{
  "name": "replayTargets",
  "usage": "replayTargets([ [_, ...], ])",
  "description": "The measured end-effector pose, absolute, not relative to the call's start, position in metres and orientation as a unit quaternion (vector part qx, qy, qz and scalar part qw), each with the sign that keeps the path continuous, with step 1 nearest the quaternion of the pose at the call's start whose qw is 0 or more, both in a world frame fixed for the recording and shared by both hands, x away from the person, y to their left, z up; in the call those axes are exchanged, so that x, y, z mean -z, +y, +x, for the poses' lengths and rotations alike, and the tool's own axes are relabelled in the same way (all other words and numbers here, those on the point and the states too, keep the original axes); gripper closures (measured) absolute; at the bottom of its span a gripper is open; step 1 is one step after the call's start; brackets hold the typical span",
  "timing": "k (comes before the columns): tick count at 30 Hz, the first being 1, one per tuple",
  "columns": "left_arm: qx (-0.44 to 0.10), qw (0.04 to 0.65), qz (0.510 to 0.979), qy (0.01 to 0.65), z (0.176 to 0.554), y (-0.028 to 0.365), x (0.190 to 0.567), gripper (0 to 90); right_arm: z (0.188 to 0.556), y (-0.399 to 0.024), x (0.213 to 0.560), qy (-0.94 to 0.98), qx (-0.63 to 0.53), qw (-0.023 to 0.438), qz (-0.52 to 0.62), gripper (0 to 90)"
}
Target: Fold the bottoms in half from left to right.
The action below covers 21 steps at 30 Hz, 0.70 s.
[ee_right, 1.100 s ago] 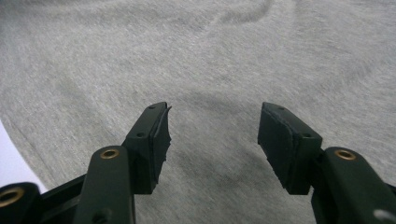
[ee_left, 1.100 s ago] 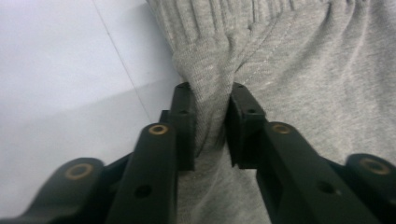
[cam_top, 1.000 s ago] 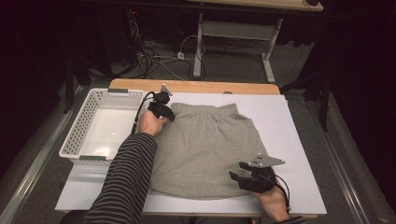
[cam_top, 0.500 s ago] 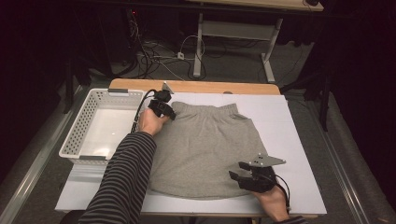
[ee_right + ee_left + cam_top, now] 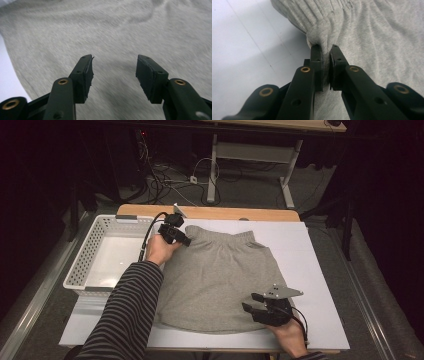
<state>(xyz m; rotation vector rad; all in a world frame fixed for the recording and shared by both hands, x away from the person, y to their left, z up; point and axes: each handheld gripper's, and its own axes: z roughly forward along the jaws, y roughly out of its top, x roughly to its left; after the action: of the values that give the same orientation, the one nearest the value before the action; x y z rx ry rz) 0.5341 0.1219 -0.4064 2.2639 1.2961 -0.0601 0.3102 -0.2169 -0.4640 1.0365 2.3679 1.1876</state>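
- On the white table top [image 5: 310, 270]: one grey skirt [image 5: 220, 280], spread flat, waistband toward the far edge, hem toward the person's edge.
- Skirt edges: the hem stops just short of the table's near edge; bare white surface runs along its right side and beyond the waistband; its left side lies under the striped sleeve [image 5: 127, 315].
- One white basket [image 5: 82, 265], slotted walls, standing at the table's left end, just beside the skirt and apart from it.
- One left gripper [image 5: 174, 233], at the skirt's far left corner; in the left gripper view its jaws are clenched on a bunched fold of the waistband [image 5: 322, 32], cloth pinched between the pads.
- One right gripper [image 5: 257, 302], at the skirt's near right part, just inside the hem; a grey plate [image 5: 282, 292] sits on top. In the right gripper view the right gripper [image 5: 113, 72] is released, its jaws apart above the cloth with nothing pressed between them; they have just been closing a little.
- Open room: bare table to the right of the skirt and along the far edge; a strip of wooden board [image 5: 210, 213] shows beyond the white top.
- Floor behind: one tangle of cables [image 5: 170, 175], one metal table frame [image 5: 250, 165].
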Motion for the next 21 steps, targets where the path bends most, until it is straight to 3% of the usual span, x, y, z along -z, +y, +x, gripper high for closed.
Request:
replayTargets([
  [7,0.022,0.266,0.84,0.473,0.531,0.124,0.402,81.2,0.312,-0.19,0.463,0.834,-0.412,0.128,0.344,49.6],
  [21,0.026,0.274,0.843,0.462,0.53,0.126,0.401,81.0,0.316,-0.087,0.468,0.891,-0.363,0.059,0.265,59.1],
])
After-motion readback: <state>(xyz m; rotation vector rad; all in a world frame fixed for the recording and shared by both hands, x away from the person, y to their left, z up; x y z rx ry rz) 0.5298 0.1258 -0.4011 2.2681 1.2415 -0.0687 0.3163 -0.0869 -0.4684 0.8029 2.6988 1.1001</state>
